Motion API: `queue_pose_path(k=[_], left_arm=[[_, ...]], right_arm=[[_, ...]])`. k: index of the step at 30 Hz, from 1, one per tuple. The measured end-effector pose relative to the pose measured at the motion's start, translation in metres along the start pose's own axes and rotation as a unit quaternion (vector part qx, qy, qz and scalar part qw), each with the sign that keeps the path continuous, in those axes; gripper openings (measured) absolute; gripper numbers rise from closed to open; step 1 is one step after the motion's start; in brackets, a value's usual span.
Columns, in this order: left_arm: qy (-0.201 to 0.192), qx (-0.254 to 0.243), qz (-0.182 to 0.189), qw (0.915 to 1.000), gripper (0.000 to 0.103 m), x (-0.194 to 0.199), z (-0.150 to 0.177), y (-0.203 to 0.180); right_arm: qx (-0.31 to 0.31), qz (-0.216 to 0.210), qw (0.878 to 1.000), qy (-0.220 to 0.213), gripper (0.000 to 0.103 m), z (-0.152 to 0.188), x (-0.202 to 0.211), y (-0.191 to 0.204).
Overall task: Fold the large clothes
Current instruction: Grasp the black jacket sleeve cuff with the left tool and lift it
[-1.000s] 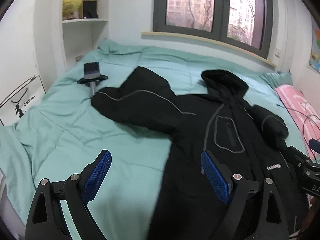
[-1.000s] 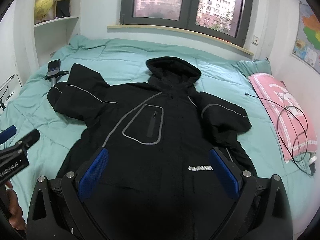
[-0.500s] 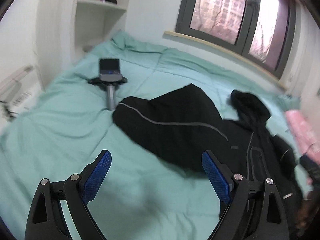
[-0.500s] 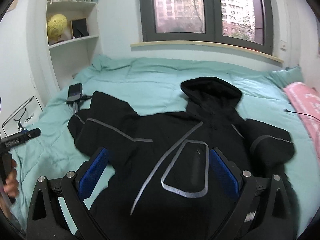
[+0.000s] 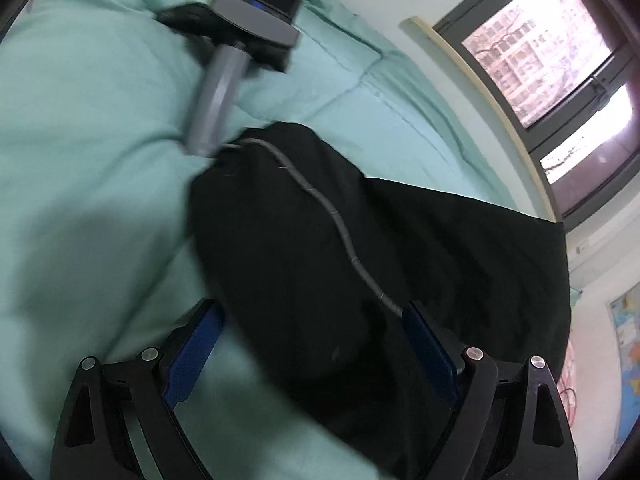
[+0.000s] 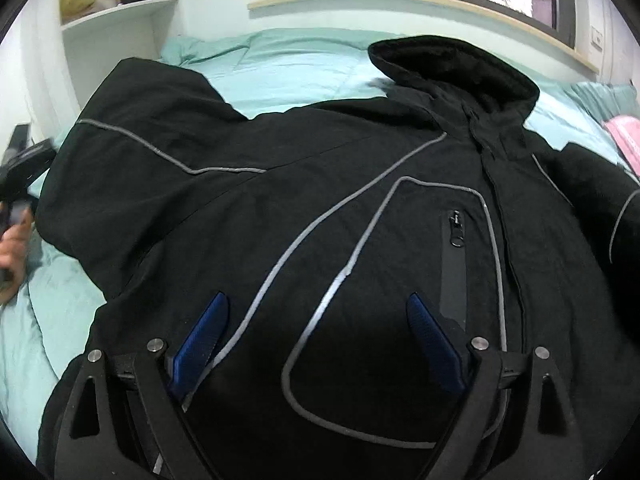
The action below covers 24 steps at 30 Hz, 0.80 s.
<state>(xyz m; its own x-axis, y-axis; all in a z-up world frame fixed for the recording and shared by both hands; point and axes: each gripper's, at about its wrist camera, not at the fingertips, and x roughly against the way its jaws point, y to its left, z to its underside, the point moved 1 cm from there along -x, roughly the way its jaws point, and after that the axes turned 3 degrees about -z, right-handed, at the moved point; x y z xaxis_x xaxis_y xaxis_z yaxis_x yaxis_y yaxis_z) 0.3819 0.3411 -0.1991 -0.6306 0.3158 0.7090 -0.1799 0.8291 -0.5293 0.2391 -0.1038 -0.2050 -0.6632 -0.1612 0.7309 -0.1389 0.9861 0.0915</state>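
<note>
Bed (image 6: 288, 60): it is covered with a mint-green quilt and fills most of both views; a window (image 5: 536, 52) stands behind it.
Jacket (image 6: 320, 208): a large black hooded jacket lies spread on the bed with the front up and the hood (image 6: 452, 68) toward the window. Grey piping runs over the chest and around a zipped pocket (image 6: 454, 268).
Sleeve (image 5: 288, 240): one black sleeve with a grey line lies out to the side on the quilt (its end is near a grey handle).
Handled device (image 5: 240, 40): a grey and black device with a tube handle lies on the quilt beyond the sleeve end; it is blurred.
Left tongs (image 5: 312, 344): the two blue pads are wide apart, low over the sleeve, with the black cloth between them; they do not press it.
Right tongs (image 6: 320, 340): the pads stand apart above the jacket chest, and the jaws have just been closing a little; only flat cloth lies under them, not pinched.
Hand (image 6: 14, 248): at the left edge of the right view a hand holds the other tool.
Pink pillow (image 6: 624, 136): it is at the right edge.
</note>
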Motion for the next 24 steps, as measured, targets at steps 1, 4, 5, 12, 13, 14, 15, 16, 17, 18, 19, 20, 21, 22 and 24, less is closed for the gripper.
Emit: queue_pose_path(k=[1, 4, 5, 12, 13, 14, 15, 16, 17, 18, 19, 20, 21, 22, 24], left_arm=[[-0.001, -0.006, -0.007, 1.0, 0.081, -0.006, -0.002, -0.005], [-0.026, -0.029, -0.033, 0.9987, 0.022, -0.003, -0.003, -0.019], [-0.04, -0.031, -0.031, 0.9983, 0.016, 0.006, -0.002, -0.02], [-0.126, 0.018, -0.153, 0.98, 0.016, 0.084, -0.001, 0.015], [-0.1, 0.019, -0.173, 0.9797, 0.016, 0.074, 0.0, 0.022], [-0.084, 0.007, -0.202, 0.9758, 0.016, 0.062, 0.003, 0.023], [-0.074, -0.013, -0.223, 0.9719, 0.015, 0.056, 0.009, 0.02], [-0.074, -0.041, -0.241, 0.9669, 0.015, 0.05, 0.014, 0.011], [-0.087, -0.065, -0.238, 0.9651, 0.014, 0.055, 0.019, 0.0], [-0.098, -0.079, -0.22, 0.9674, 0.014, 0.062, 0.019, -0.009], [-0.116, -0.093, -0.189, 0.9706, 0.014, 0.076, 0.021, -0.026], [-0.131, -0.108, -0.175, 0.97, 0.014, 0.087, 0.024, -0.04], [-0.144, -0.123, -0.164, 0.9681, 0.014, 0.098, 0.026, -0.054], [-0.157, -0.145, -0.15, 0.9653, 0.014, 0.109, 0.031, -0.075], [-0.174, -0.185, -0.106, 0.9612, 0.014, 0.129, 0.042, -0.118]], right_arm=[[0.005, 0.007, 1.0, 0.0, 0.093, 0.0, -0.001, 0.003], [0.013, 0.015, 1.0, -0.002, 0.093, 0.001, -0.002, 0.006], [0.013, 0.015, 1.0, -0.003, 0.093, 0.001, -0.001, 0.006], [0.002, 0.018, 1.0, -0.01, 0.093, 0.004, 0.004, 0.002], [0.004, 0.019, 1.0, -0.008, 0.093, 0.003, 0.003, 0.003], [0.006, 0.022, 1.0, -0.007, 0.093, 0.003, 0.002, 0.003], [0.008, 0.024, 1.0, -0.005, 0.093, 0.003, 0.001, 0.003], [0.008, 0.025, 1.0, -0.001, 0.093, 0.003, -0.001, 0.003], [0.007, 0.024, 1.0, 0.003, 0.093, 0.003, -0.001, 0.003], [0.005, 0.022, 1.0, 0.004, 0.093, 0.003, -0.002, 0.001], [0.003, 0.02, 1.0, 0.004, 0.093, 0.003, -0.002, 0.0], [0.001, 0.018, 1.0, 0.004, 0.093, 0.003, -0.002, -0.001], [0.0, 0.017, 1.0, 0.003, 0.093, 0.003, -0.001, -0.001], [-0.002, 0.016, 1.0, 0.003, 0.093, 0.002, 0.0, -0.002], [-0.007, 0.013, 1.0, -0.002, 0.093, -0.001, 0.006, -0.003]])
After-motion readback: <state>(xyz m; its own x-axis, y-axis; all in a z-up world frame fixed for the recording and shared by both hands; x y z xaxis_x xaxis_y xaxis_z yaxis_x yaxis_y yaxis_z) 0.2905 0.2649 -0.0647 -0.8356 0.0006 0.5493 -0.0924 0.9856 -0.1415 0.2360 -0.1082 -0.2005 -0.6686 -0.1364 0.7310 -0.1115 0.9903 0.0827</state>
